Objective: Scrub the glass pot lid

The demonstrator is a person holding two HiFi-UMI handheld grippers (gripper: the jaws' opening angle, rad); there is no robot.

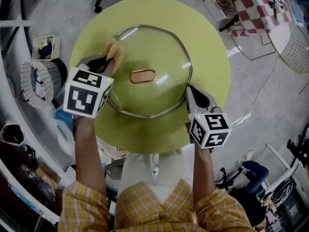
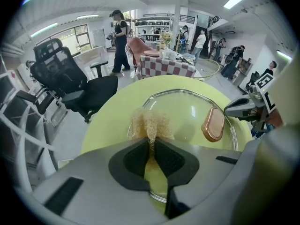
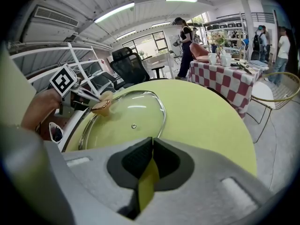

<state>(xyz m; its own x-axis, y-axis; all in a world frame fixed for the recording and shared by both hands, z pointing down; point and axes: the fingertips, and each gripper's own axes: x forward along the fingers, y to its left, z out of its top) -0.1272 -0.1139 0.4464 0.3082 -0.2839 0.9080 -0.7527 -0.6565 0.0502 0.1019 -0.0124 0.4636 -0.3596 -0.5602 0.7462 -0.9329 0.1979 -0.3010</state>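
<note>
Plaid sleeves and two bare forearms fill the near edge of the head view, one behind each marker cube. Ahead of them a round green table (image 1: 208, 42) carries one glass pot lid (image 1: 149, 52), lying dome up with a single copper-coloured handle (image 1: 143, 76) at its middle. The left gripper (image 1: 107, 61) pinches one tan fibrous scrubber (image 1: 116, 49) between its jaws and holds it against the lid's far left rim. The right gripper (image 1: 189, 88) has its jaws pressed together on the lid's right rim, well apart from the left one, with the handle between them.

Bare table runs as a wide band beyond the lid on the far and right sides; the band is narrower on the left. Off the table, a striped basket (image 1: 37, 83) and a small white box (image 1: 47, 47) sit on the left, a checked tablecloth (image 1: 253, 6) and a wire chair (image 1: 295, 52) far right. One black office chair (image 2: 75, 86) stands on open floor beyond the far left edge.
</note>
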